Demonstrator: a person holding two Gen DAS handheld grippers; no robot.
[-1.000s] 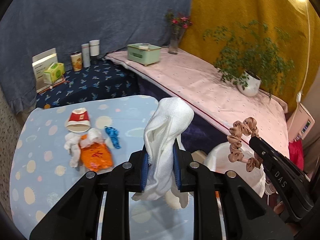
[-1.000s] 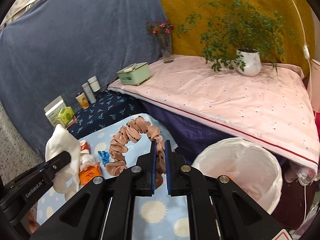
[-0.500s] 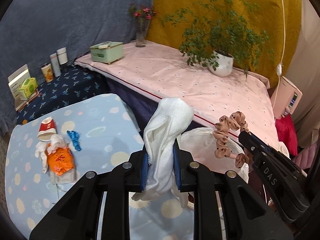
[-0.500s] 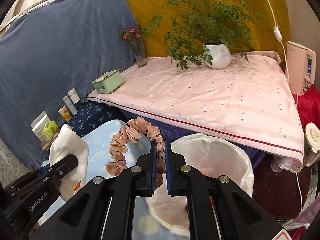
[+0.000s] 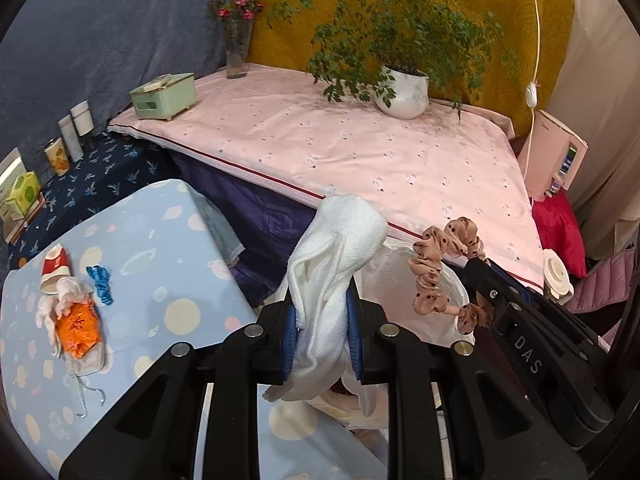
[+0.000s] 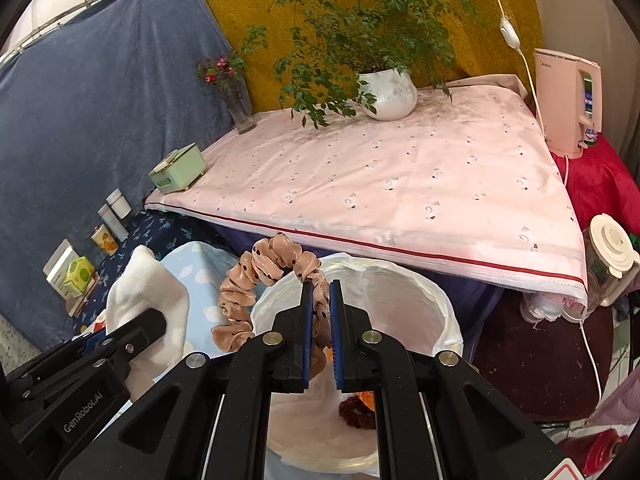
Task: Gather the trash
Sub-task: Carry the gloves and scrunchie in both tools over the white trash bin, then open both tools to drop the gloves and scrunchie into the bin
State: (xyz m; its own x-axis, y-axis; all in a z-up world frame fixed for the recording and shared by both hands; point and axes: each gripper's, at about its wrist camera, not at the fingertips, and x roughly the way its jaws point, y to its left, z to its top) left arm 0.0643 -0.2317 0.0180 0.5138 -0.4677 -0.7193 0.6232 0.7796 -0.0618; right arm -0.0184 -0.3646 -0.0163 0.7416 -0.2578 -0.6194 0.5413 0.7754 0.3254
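A: White cloth [image 5: 334, 272] clamped in left tongs [image 5: 322, 320], spotted scrunchie [image 6: 256, 280] pinched in near-closed right tongs [image 6: 318, 312]. Now above lined bin [image 6: 432, 300], off worktop's [image 5: 168, 248] right edge.

B: Swung over from worktop a second back. Drop next, probably. Cup [image 5: 54, 270], orange wrapper [image 5: 78, 330] left near far-left corner.

Close wrist views sharing the bin [image 6: 448, 312]
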